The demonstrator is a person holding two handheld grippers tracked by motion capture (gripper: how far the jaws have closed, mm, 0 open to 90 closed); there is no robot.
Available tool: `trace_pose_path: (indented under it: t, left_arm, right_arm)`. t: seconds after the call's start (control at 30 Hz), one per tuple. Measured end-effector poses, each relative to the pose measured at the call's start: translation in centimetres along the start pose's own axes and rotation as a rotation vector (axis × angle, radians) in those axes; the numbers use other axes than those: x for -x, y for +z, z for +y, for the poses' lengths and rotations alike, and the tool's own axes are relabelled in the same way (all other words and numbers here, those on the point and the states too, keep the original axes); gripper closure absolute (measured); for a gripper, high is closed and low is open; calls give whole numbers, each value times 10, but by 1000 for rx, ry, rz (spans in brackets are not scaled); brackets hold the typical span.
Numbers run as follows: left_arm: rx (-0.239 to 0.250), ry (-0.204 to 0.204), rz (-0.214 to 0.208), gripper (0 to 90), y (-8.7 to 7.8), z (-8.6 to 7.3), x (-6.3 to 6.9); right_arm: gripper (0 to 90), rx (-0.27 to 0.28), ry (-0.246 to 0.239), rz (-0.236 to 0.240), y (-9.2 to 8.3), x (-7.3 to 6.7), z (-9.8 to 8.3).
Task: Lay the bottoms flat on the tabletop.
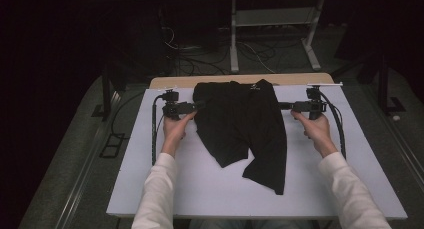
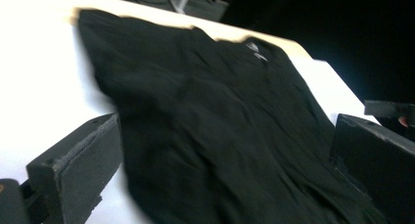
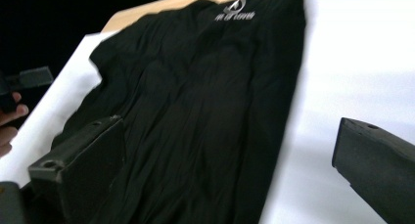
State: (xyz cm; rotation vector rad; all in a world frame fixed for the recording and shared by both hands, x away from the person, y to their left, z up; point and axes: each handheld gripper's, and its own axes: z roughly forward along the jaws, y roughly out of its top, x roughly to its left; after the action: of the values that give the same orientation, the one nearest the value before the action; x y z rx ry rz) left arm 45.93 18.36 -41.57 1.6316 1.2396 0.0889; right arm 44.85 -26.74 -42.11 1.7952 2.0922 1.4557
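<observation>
Black shorts (image 1: 240,124) look light, limp, crease-prone; take the waistband corners; left gripper (image 1: 196,107) and right gripper (image 1: 283,106) gape wide, empty

Bare white board (image 1: 165,184) lies free around the black garment (image 1: 240,124), which fills the middle between both tongs.

White tabletop board (image 1: 210,189) over a wooden table edge (image 1: 180,82); metal frame stand (image 1: 272,24) and tangled floor cables (image 1: 200,59) behind; grey floor (image 1: 65,179).
</observation>
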Motion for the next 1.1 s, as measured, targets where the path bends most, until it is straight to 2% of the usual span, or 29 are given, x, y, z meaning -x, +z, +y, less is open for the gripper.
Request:
trace_pose_path:
  t: [0.07, 0.23, 0.47, 0.63, 0.83, 0.93, 1.1]
  left_arm:
    - [-16, 6, -35, 0, 1, -5, 10]
    - [-50, 61, -70, 0, -2, -14, 32]
    - [-66, 87, -101, 0, -14, -21, 51]
    - [-86, 100, -135, 11, -17, -37, 64]
    - [-172, 158, -198, 25, -10, -59, 89]
    - [-203, 171, -232, 62, -4, -69, 101]
    - [-302, 196, -261, 111, 10, -86, 119]
  right_arm:
    - [0, -10, -27, -13, -4, -6, -8]
    - [0, -17, -51, -17, -15, -14, -21]
    - [0, -24, -76, -14, -26, -20, -33]
    - [0, -27, -96, -7, -33, -27, -45]
    - [0, -38, -125, -5, -46, -36, -61]
    - [0, -40, -132, -3, -51, -37, -68]
    - [0, -42, -124, 3, -57, -37, -79]
